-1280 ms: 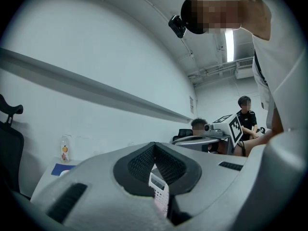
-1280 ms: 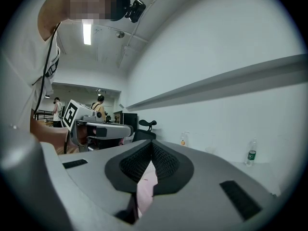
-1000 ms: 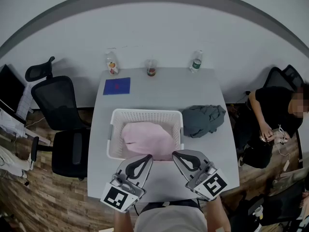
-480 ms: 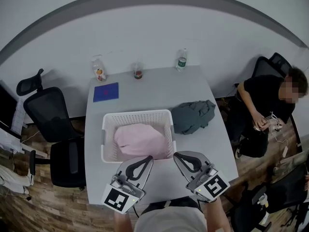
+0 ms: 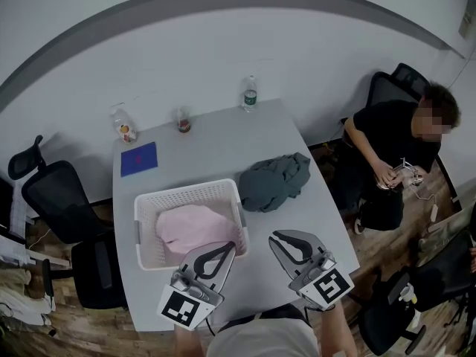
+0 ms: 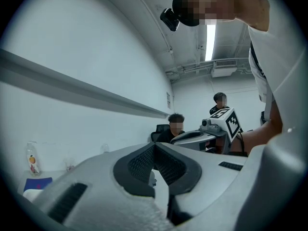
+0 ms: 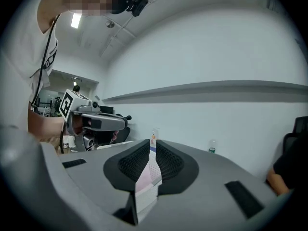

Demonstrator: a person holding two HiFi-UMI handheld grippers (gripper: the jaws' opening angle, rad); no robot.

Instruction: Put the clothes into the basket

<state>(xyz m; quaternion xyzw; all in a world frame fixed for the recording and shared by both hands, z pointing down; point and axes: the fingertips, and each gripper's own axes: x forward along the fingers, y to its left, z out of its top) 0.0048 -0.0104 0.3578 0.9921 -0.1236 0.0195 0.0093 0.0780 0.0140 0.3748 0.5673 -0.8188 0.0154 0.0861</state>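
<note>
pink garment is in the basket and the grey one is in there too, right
Not quite: the pink garment is in the basket, but the grey garment lies on the table just right of it, outside the basket. The head view shows this.

Basket (image 5: 140, 225) rim at its 6 o'clock hiding behind left tongs (image 5: 224, 248). Bottle (image 5: 251, 94) label at surface (image 5: 212, 146) 12 o'clock showing too small to read.

No word, brand or number can be read. Labels on the 2 bottles (image 5: 251, 94) at the bench's (image 5: 223, 147) far edge are too small. The left tongs (image 5: 225, 245) and right tongs (image 5: 277, 236) bear only square black-and-white markers (image 5: 183, 307).
</note>
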